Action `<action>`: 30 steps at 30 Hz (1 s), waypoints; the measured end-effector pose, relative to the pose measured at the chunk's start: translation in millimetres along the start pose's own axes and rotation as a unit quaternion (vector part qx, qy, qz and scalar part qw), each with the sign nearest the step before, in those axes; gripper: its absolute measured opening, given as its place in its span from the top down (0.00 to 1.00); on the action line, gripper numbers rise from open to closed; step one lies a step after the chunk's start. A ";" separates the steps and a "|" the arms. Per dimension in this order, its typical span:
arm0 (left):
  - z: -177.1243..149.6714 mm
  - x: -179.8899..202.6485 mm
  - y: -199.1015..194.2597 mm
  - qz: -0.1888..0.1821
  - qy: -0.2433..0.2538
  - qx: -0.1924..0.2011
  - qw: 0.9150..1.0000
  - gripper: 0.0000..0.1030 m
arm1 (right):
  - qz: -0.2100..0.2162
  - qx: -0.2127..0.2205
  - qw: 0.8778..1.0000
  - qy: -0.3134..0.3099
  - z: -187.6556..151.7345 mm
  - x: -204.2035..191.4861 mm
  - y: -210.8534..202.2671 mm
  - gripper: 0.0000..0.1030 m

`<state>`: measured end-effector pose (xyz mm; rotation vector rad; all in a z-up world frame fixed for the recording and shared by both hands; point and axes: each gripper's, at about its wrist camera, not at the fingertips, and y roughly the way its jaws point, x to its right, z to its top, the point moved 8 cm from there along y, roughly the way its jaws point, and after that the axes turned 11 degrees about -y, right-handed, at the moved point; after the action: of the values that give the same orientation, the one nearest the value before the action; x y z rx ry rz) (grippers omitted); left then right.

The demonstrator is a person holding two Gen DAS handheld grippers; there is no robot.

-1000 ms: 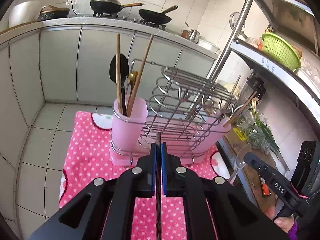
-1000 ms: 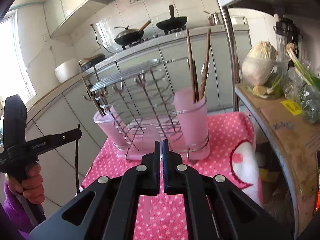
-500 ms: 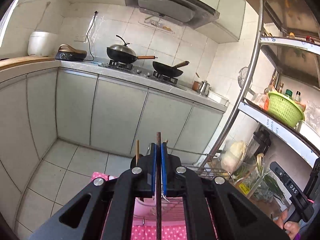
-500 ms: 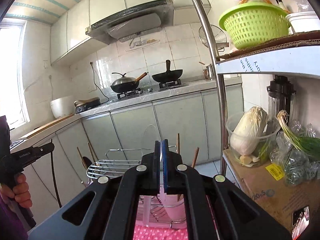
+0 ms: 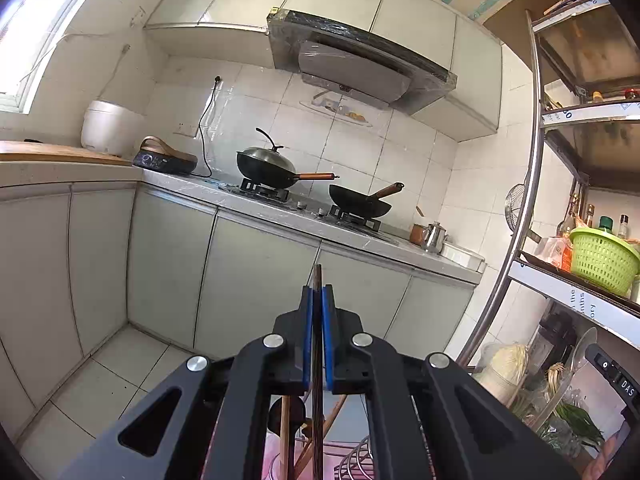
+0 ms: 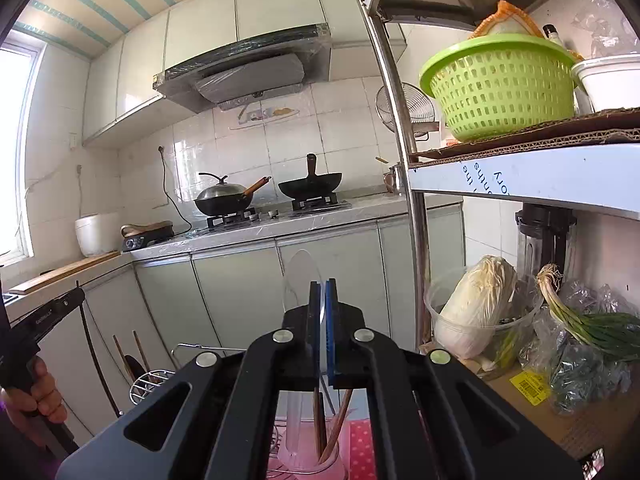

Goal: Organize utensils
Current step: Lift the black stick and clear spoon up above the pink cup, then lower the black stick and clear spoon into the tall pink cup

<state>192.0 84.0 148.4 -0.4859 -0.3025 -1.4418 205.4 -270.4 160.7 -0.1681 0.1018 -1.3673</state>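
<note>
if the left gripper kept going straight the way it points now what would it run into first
Probably the grey cabinet doors under the stove counter. The left gripper, shut on a thin dark chopstick, points at them across open floor, with nothing else in that line; depth is hard to judge in the fisheye view.

- Your left gripper (image 5: 317,300) hides most of the dark chopstick (image 5: 317,280) it pinches; the lower end runs off the bottom edge.
- The pink holder (image 6: 316,460) sits largely behind your right gripper (image 6: 322,300).
- The clear spoon's (image 6: 300,280) handle passes behind the pads.
</note>
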 end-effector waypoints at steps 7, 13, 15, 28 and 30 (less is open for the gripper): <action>-16.8 -13.8 21.5 0.014 0.002 0.010 1.000 0.96 | -0.016 0.000 1.000 -0.015 -11.9 -1.2 16.4 0.98; -30.3 -15.5 24.8 0.012 0.016 0.031 0.999 0.96 | -0.023 -0.010 0.999 -0.029 -24.5 -3.7 26.6 0.98; -35.0 -14.2 25.4 0.008 0.024 0.030 0.999 0.96 | -0.021 -0.014 0.999 -0.030 -27.9 -5.1 28.7 0.98; -55.9 -12.1 8.5 -0.021 0.019 -0.007 1.000 0.96 | 0.003 -0.044 0.999 -0.017 -47.5 -10.8 26.9 0.98; -59.3 -12.2 8.7 -0.027 0.010 -0.022 0.999 0.96 | 0.010 -0.051 0.999 -0.007 -50.7 -9.2 26.7 0.98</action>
<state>193.8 66.0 89.9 -0.5021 -0.2707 -1.5066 220.7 -259.2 105.8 -0.2627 0.1612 -1.3424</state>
